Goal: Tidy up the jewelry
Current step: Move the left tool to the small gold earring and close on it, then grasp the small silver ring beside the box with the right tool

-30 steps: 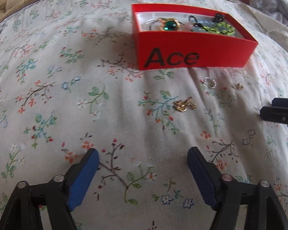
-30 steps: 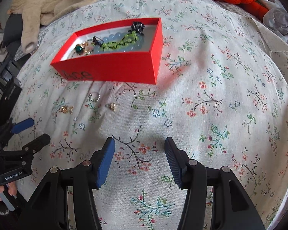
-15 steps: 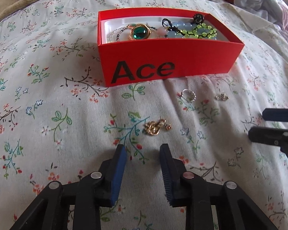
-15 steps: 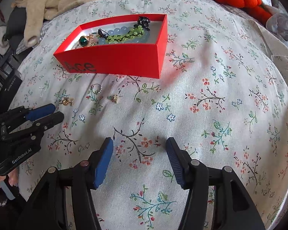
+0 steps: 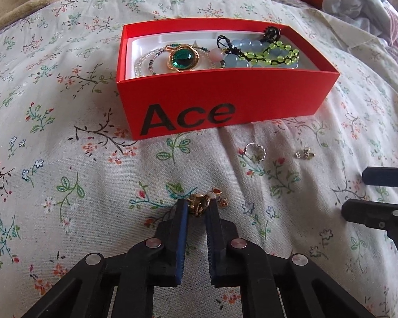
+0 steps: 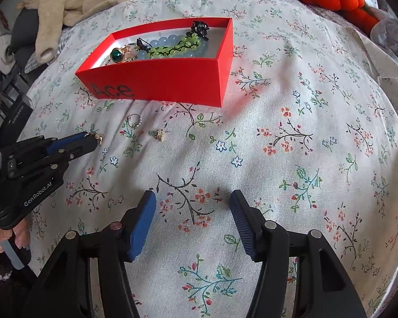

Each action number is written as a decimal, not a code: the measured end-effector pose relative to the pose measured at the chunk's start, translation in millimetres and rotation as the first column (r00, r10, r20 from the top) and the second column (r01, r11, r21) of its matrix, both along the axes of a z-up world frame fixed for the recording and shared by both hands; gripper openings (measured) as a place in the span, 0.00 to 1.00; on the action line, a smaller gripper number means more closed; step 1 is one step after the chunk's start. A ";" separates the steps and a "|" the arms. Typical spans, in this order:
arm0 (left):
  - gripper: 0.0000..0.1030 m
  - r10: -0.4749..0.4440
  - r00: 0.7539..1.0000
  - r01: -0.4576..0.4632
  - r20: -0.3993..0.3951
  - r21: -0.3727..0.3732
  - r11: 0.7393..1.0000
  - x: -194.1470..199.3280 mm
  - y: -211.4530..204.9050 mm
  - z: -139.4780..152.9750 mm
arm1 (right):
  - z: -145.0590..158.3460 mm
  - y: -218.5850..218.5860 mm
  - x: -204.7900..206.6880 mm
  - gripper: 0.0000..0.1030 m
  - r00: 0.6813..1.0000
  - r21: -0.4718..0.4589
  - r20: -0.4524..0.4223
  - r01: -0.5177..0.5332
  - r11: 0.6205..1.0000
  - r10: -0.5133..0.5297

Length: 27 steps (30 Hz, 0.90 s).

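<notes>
Left wrist view shows the gold earring (image 5: 199, 204) caught at the very tips of the left gripper (image 5: 197, 209), whose fingers have just been closing and now stand narrow with the earring pinched between them, low on the flowered bedspread (image 5: 66, 159). From the earring, a silver ring (image 5: 255, 151) lies toward one o'clock and a small stud (image 5: 304, 154) toward two o'clock, both loose on the bed and apart from each other. At twelve o'clock, beyond them, stands the red box (image 5: 225, 100), open, already holding a green-stoned brooch (image 5: 181, 59) and beaded bracelets (image 5: 268, 53). The right gripper (image 6: 193, 214) hangs with its fingers wide and nothing between them, over bare bedspread well off to the side of the loose pieces. The step in hand looks like the pick-up of the earring, with two more pieces left to gather. The hold is right at the fingertips on a small irregular thing, so the next move calls for a straight, gentle lift, a carry over the box's near wall, and a release only once above its inside; a jerk could let it slip out.
</notes>
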<state>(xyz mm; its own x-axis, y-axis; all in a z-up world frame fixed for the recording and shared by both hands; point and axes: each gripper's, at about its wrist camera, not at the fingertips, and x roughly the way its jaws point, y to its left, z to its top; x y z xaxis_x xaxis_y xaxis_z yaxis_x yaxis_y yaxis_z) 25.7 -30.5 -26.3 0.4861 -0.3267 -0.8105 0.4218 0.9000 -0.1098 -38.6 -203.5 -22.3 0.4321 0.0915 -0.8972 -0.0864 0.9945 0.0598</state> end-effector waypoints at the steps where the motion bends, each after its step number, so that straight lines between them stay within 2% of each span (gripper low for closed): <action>1: 0.07 0.000 1.000 0.000 0.002 0.003 1.000 -0.6 -0.4 0.6 | 0.0 0.1 0.1 0.60 1.000 0.000 0.000 -0.001 1.000 0.001; 14: 0.07 0.020 0.999 -0.020 -0.031 0.003 1.000 -8.7 13.1 8.2 | -0.8 7.9 12.6 0.60 1.000 -0.019 0.006 0.009 1.000 -0.009; 21: 0.07 0.055 0.997 -0.053 -0.057 0.031 0.998 -14.5 23.9 8.4 | -2.8 17.9 28.4 0.60 0.999 -0.032 0.027 -0.026 0.999 0.027; 24: 0.07 0.061 0.997 -0.059 -0.057 0.029 0.998 -16.2 27.3 10.3 | -4.6 19.8 33.4 0.62 0.998 -0.018 0.045 -0.048 0.999 0.049; 27: 0.07 0.074 0.995 -0.073 -0.064 0.023 0.997 -15.6 32.2 11.1 | -5.4 23.7 37.5 0.60 0.994 -0.024 0.071 -0.075 0.997 0.077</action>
<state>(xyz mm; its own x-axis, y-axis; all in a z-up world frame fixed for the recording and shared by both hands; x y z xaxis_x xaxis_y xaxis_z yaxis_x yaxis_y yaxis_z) 10.1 1.7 -15.1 0.4543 -0.2749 -0.8474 0.3471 0.9306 -0.1158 -1.2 -179.8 -27.7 0.4883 0.1079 -0.8660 -0.1653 0.9858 0.0296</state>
